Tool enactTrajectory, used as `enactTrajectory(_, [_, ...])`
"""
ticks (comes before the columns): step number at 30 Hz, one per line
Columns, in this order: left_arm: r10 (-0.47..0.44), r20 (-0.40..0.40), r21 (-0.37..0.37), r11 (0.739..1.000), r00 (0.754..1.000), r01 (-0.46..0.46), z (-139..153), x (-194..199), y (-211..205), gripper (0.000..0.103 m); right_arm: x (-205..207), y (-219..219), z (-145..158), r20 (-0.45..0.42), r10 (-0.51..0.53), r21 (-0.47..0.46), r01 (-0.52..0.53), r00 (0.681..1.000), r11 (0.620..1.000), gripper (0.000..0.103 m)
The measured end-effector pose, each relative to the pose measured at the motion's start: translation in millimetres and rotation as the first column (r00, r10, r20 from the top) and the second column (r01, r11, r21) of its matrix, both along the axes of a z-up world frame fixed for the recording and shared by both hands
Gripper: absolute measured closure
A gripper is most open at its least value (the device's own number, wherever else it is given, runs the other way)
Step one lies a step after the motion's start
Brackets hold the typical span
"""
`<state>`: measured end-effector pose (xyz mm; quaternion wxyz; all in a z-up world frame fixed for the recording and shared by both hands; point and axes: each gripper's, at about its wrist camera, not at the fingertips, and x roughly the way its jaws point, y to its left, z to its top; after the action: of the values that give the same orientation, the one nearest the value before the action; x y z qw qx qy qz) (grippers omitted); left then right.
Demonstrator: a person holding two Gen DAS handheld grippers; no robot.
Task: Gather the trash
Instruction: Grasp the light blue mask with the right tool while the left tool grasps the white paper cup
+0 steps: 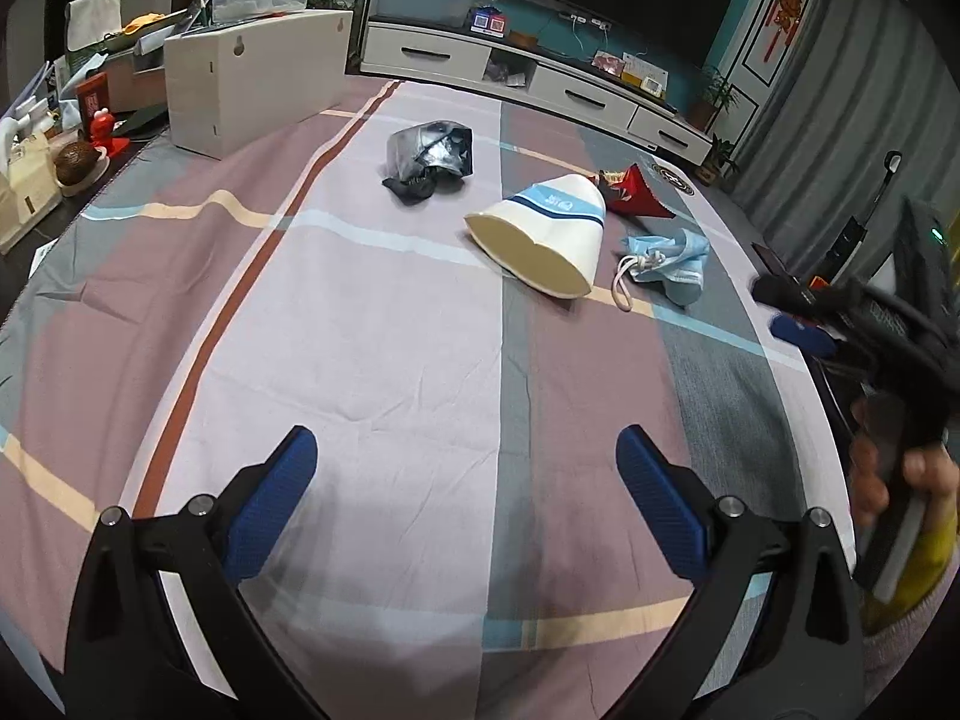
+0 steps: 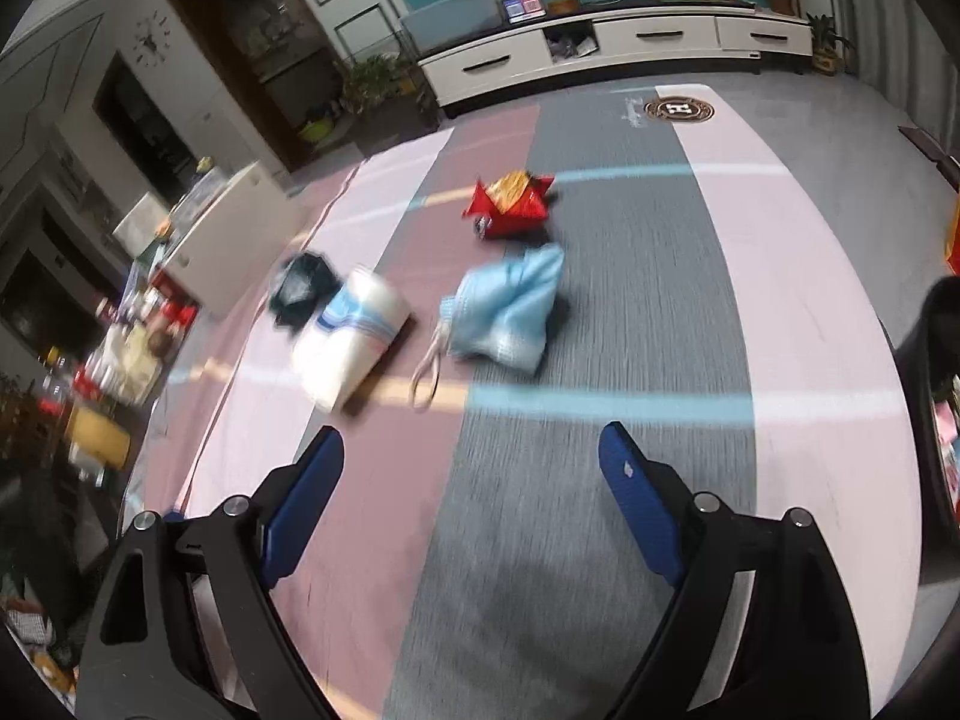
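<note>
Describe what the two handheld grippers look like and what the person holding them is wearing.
Both the left gripper and right gripper have black angular plastic arms with silver rivets, ending in blue textured pads. The right gripper's body is black with an orange detail and a small green light. At the hand, a yellow cuff shows beneath a pale pinkish sleeve.

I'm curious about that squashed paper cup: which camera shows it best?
The left wrist view: the paper cup lies sharp there, on its side, its flattened mouth facing the camera. The right wrist view shows it blurred, toward the left.
</note>
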<state>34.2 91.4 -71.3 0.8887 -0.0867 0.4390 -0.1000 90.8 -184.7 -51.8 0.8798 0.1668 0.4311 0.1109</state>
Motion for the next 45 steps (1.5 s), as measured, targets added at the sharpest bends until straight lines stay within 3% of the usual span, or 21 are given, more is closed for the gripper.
enactTrajectory(6, [-0.014,0.019,0.012,1.0,1.0,0.014,4,13,-4,0.004,46,2,-8,-0.02,-0.052,0.064,0.053,0.998,0.996,0.018])
enactTrajectory(9, [-0.031,0.04,0.025,0.999,0.999,0.03,10,22,-8,0.004,64,9,-15,-0.041,-0.077,0.038,0.078,0.996,0.996,0.02])
enactTrajectory(11, [-0.044,0.052,0.032,0.999,0.998,0.042,13,29,-11,0.004,72,14,-20,-0.062,-0.075,0.02,0.076,0.995,0.997,0.032])
enactTrajectory(13, [-0.062,0.059,0.044,0.997,0.996,0.059,17,39,-16,0.004,78,18,-28,-0.086,-0.074,0.005,0.074,0.994,0.997,0.055])
enactTrajectory(16, [-0.094,0.072,0.057,0.994,0.993,0.09,21,53,-25,0.004,79,17,-36,-0.093,-0.079,-0.015,0.078,0.993,0.997,0.079])
enactTrajectory(19, [-0.136,0.086,0.064,0.989,0.987,0.13,25,70,-36,0.004,70,9,-33,-0.067,-0.078,0.006,0.079,0.995,0.997,0.088])
enactTrajectory(27, [-0.243,0.05,0.056,0.969,0.969,0.24,19,127,-63,0.004,14,-46,-7,0.023,-0.11,0.111,0.107,0.994,0.988,0.089])
enactTrajectory(35, [-0.281,-0.03,0.192,0.94,0.959,0.282,-8,164,-98,0.004,-26,-79,-12,-0.008,-0.145,0.16,0.145,0.989,0.977,0.089])
enactTrajectory(39, [-0.272,-0.066,0.21,0.937,0.96,0.28,-20,174,-99,0.004,-32,-81,-13,-0.007,-0.148,0.137,0.148,0.989,0.979,0.089])
enactTrajectory(42, [-0.263,-0.067,0.227,0.935,0.962,0.271,-23,174,-98,0.016,-34,-83,-12,-0.005,-0.14,0.141,0.139,0.99,0.98,0.089])
enactTrajectory(45, [-0.269,-0.061,0.207,0.939,0.961,0.276,-20,169,-97,0.021,-38,-83,-11,-0.002,-0.138,0.141,0.137,0.99,0.98,0.089])
